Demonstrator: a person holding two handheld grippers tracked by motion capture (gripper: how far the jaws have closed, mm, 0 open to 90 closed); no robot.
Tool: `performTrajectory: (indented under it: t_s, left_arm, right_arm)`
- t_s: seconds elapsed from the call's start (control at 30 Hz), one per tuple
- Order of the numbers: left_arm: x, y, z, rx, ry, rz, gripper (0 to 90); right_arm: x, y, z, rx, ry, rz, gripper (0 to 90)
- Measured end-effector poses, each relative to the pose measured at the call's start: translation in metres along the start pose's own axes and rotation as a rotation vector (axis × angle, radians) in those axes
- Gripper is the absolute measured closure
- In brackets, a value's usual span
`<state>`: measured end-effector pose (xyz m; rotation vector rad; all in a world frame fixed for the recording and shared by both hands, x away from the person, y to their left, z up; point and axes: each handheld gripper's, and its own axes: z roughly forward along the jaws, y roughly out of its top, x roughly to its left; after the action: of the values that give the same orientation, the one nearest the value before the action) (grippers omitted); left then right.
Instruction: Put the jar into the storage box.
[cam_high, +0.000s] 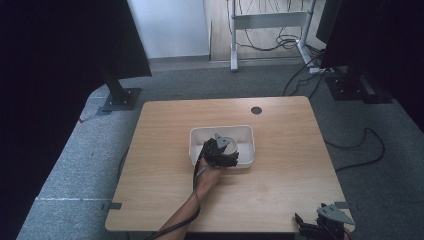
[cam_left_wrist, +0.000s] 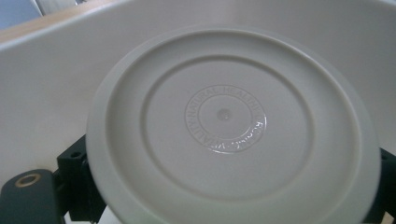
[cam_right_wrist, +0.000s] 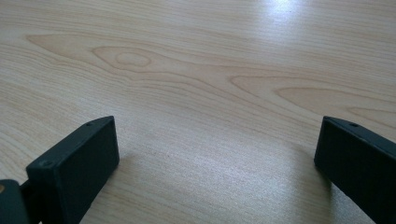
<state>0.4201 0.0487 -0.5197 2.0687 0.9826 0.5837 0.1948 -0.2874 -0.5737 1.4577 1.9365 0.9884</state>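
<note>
Wooden table (cam_high: 280, 170) held a white tray (cam_high: 246, 134); inside it, the left gripper (cam_high: 223, 149) pinched a round embossed lid (cam_left_wrist: 231, 126). Right gripper (cam_right_wrist: 217, 163) jaws stood spread over bare wood.

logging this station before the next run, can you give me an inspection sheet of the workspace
surface: wooden table, bare but for a dark round hole near its far edge
job's things: white tub; round white lid at it
clutter: nothing seen
grippers: left gripper at the tub, jaws either side of the lid; right gripper open, low over bare wood
cables: one along the left forearm; more on the floor
surroundings: grey carpet, stand bases, white frame
</note>
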Motion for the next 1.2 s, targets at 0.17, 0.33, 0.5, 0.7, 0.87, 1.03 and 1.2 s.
performTrajectory:
  t_s: [0.17,0.33,0.5,0.7,0.87,1.03,1.2]
  left_arm:
    - [0.002,0.0,0.002,0.003,-0.005,-0.027,10.2]
    - [0.006,0.0,0.002,0.014,-0.02,-0.062,10.0]
    - [0.007,0.002,0.002,0.029,-0.031,-0.059,9.9]
    - [0.009,0.002,0.002,0.028,-0.051,-0.064,5.6]
    - [0.009,0.004,-0.001,0.019,-0.059,-0.058,2.9]
    - [0.008,0.005,-0.006,0.009,-0.062,-0.047,2.8]
    - [0.009,0.007,-0.012,-0.01,-0.068,-0.052,2.7]
  right_arm:
    - [0.0,0.0,0.0,0.0,0.0,0.0,0.0]
    - [0.0,0.0,0.0,0.0,0.0,0.0,0.0]
    - [0.0,0.0,0.0,0.0,0.0,0.0,0.0]
    - [0.0,0.0,0.0,0.0,0.0,0.0,0.0]
    - [0.0,0.0,0.0,0.0,0.0,-0.001,0.0]
    - [0.0,0.0,0.0,0.0,0.0,0.0,0.0]
    - [0.0,0.0,0.0,-0.003,0.0,0.0,0.0]
